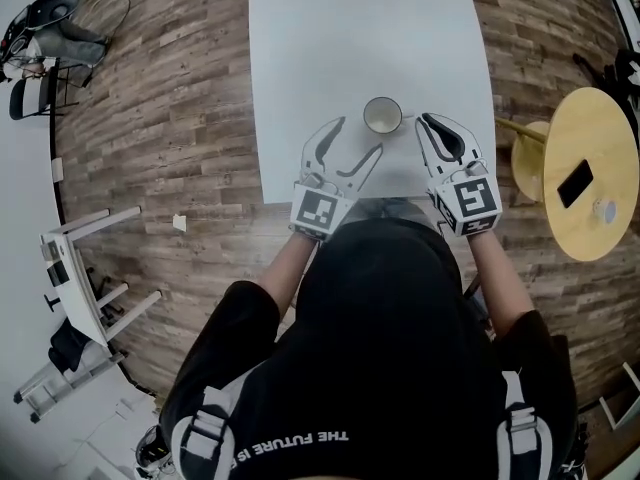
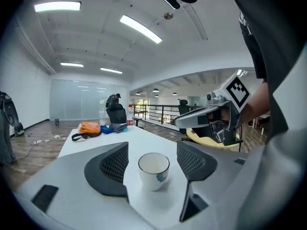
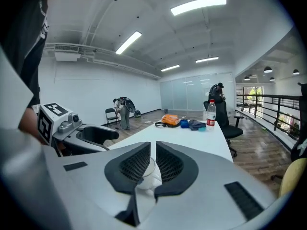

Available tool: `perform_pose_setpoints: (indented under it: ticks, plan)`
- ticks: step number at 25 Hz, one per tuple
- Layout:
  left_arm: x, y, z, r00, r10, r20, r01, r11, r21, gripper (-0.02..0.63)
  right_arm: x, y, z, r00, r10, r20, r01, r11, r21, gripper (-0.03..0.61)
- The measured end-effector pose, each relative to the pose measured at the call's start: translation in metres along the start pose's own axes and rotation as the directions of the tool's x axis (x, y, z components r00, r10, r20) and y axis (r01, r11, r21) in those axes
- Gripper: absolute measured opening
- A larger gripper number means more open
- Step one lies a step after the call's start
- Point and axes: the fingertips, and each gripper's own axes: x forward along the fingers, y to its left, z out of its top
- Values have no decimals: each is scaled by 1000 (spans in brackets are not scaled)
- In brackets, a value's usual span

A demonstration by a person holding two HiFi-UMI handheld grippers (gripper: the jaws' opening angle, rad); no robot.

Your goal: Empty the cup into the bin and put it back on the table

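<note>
Closest in, a black top (image 1: 400, 318), then the left hand-held gripper (image 1: 361, 134) low over the near edge of the white table (image 1: 300, 48), jaws spread wide and gripping nothing. Straight ahead of that gap, the cup (image 2: 154, 169): white, upright, small blue mark on its side, standing on the table well clear of both pads. Just right of it, the right hand-held gripper (image 3: 153, 152), jaws pulled almost together with only a thin slit left and nothing pinched in there. Cup peeking out from behind those tips in the right gripper view, so very close, but hard to call touching or not; from the head view, looking just apart. Both grippers side by side, pointing away from the body, with the cup sitting between the two sets of tips. Further out, a good stretch of plain tabletop, then at the far end an orange bag (image 2: 89, 127), a blue bundle (image 2: 111, 128) right beside it and a clear bottle (image 3: 210, 113) with a red cap. Off to the right of the table, a round wooden side table (image 1: 600, 138) with a dark phone (image 1: 575, 183) lying on it. Wood-plank floor (image 1: 180, 118) all around, and a dark office chair (image 3: 225, 114) past the far end.
</note>
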Motion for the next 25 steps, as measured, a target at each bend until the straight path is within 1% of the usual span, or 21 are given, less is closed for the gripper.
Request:
perform_pose_setpoints:
  ticks: [2,4,5,7,9,12,15,18,21,25]
  plan:
    - [11,0,-27,998,-34,-56,34,999,11,328,8,-5,-22,998,10,-62,-10,1000,4,43]
    - [23,-2,-52,993,-68,-100,68,998,-9,345,14,-9,-51,991,23,-133,-23,1000,7,91]
    - [28,-3,-63,990,-83,-114,81,997,-17,351,19,-10,-66,985,30,-168,-31,1000,1,100]
    - [39,-1,-81,986,-111,-122,109,994,-22,359,33,-12,-94,972,45,-232,-55,998,-36,103]
    - [51,2,-92,984,-139,-108,137,990,-24,368,49,-14,-114,960,65,-274,-91,992,-84,104]
    - [65,8,-101,983,-164,-79,163,986,-10,374,64,-20,-126,959,70,-276,-111,984,-136,106]
    - [76,10,-106,978,-191,-78,193,981,21,376,71,-24,-129,964,62,-258,-99,986,-135,106]
    - [85,8,-105,974,-217,-66,220,974,49,376,80,-24,-131,964,72,-254,-110,984,-138,106]
    - [90,6,-102,969,-239,-66,242,969,47,376,87,-21,-129,968,84,-237,-121,982,-148,106]
    - [97,1,-104,960,-272,-68,274,961,24,374,93,-24,-131,972,75,-222,-107,985,-137,104]
